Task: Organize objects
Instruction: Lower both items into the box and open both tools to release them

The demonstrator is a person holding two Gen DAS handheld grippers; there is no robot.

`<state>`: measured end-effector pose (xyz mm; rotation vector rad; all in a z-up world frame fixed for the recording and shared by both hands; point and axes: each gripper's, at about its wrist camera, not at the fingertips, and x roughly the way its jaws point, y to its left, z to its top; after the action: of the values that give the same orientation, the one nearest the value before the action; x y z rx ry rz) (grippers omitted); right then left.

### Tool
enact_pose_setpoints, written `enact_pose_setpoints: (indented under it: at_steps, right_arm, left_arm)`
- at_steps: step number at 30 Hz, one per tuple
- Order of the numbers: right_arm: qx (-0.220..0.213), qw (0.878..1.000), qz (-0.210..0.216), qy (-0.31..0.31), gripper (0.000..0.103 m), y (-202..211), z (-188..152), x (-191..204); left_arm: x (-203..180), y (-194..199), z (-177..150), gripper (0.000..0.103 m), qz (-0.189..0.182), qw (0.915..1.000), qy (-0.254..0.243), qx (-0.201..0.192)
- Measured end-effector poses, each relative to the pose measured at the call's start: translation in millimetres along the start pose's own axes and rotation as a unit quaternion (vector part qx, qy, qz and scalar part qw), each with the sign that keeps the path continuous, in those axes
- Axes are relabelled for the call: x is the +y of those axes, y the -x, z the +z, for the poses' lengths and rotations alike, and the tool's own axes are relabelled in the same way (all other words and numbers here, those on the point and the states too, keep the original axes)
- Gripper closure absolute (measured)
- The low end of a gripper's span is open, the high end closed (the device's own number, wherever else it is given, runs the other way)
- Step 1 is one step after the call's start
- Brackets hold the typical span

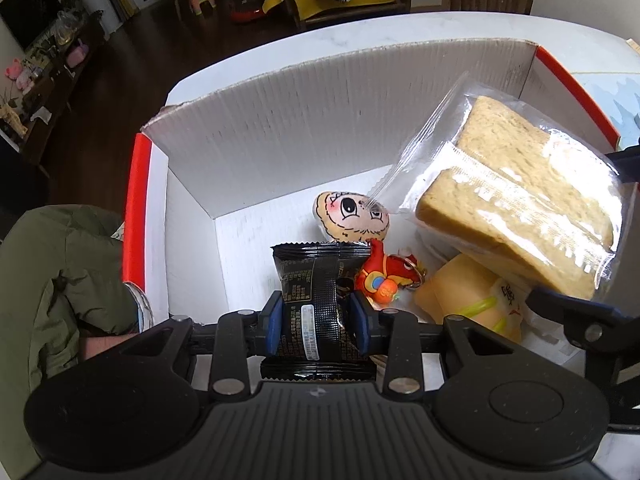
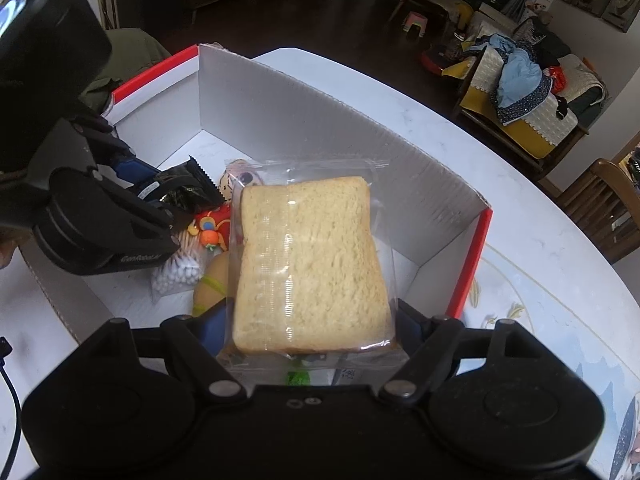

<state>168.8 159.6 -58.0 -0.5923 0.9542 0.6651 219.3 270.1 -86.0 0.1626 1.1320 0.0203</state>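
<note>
My left gripper [image 1: 316, 322] is shut on a black snack packet [image 1: 316, 292] and holds it over the near left part of a white cardboard box [image 1: 280, 120] with red outer sides. My right gripper [image 2: 312, 332] is shut on a clear bag of sliced bread [image 2: 308, 264] and holds it above the box [image 2: 320, 120]. The bread [image 1: 520, 200] shows at the right in the left wrist view. The left gripper [image 2: 160, 196] with the packet [image 2: 188, 188] shows at the left in the right wrist view. In the box lie a cartoon-face plush doll [image 1: 352, 216], a red toy keychain [image 1: 384, 276] and a yellow object [image 1: 472, 300].
A bag of cotton swabs [image 2: 176, 276] lies in the box near the left gripper. The box stands on a white marble table [image 2: 540, 240]. A person's green sleeve [image 1: 60, 280] is at the left. Wooden chairs [image 2: 612, 208] stand beyond the table.
</note>
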Motion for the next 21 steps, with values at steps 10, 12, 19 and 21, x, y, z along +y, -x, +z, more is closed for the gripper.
enact_pose_setpoints:
  at_steps: [10, 12, 19, 21]
  right_arm:
    - [-0.034, 0.999, 0.034, -0.019, 0.014, 18.4, -5.0, -10.9]
    - [-0.038, 0.998, 0.037, -0.024, 0.014, 22.8, -6.8, -13.0]
    - [-0.063, 0.995, 0.066, -0.037, 0.013, 47.7, -17.4, -25.8]
    - [-0.071, 0.994, 0.076, -0.042, 0.011, 55.5, -21.3, -30.0]
  left_arm:
    - [-3.9, 13.2, -0.1, 0.052, -0.004, 0.9999, 0.004, -0.015]
    - [-6.2, 19.3, -0.5, 0.042, -0.009, 0.9997, 0.005, -0.023]
    - [-13.8, 39.8, -9.4, 0.04, -0.019, 0.9987, 0.016, -0.045]
    - [-16.6, 48.2, -10.6, 0.04, -0.023, 0.9981, 0.02, -0.054]
